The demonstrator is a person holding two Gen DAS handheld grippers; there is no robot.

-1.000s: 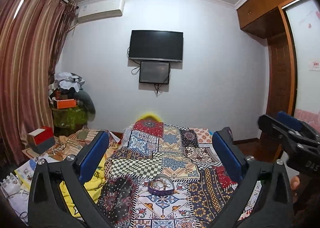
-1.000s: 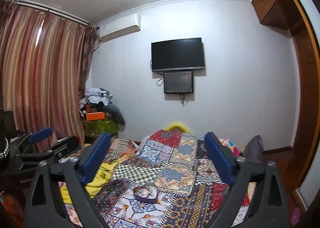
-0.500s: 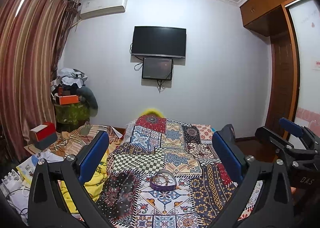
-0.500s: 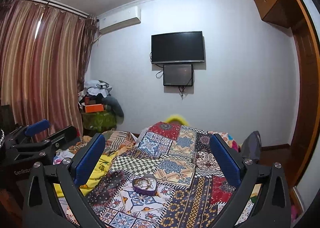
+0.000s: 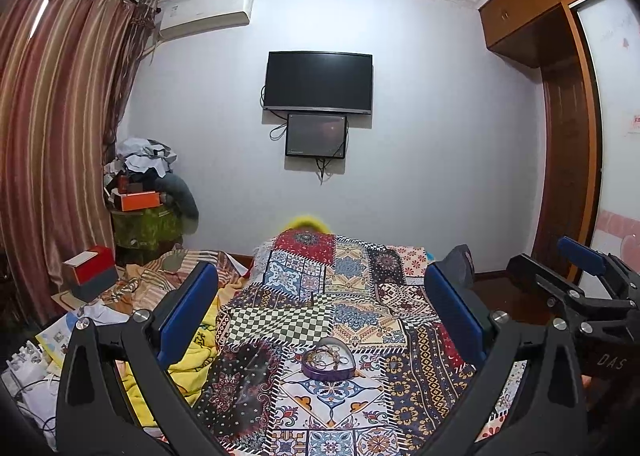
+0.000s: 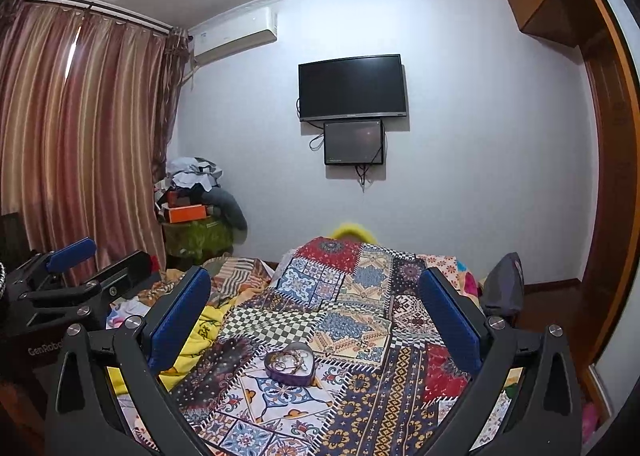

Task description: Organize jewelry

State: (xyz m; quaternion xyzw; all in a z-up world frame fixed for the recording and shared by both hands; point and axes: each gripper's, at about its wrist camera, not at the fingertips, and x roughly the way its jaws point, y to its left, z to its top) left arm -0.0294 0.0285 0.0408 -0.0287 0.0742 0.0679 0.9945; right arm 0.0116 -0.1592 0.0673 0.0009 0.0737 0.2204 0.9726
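Nearest: my left gripper [image 5: 320,312], fingers spread wide, nothing between them; my right gripper [image 6: 314,310], likewise released and empty. Both hover above the bed [image 5: 360,296]. Next: purple heart-shaped jewelry box [image 5: 328,364], lid off, tangled jewelry [image 6: 289,360] inside, resting on the patchwork bedspread [image 6: 352,320]. Left: yellow blanket [image 5: 196,352]. Far wall: television [image 5: 319,82], smaller screen [image 5: 316,135] beneath.

Left gripper [image 5: 320,296]: black angular frame, blue padded fingers [image 5: 188,310], silver screws at the joints, white "GenRobo" lettering on the body. Right gripper [image 6: 316,302]: same black frame, blue pads, silver screws, "DAS" marking on the housing.
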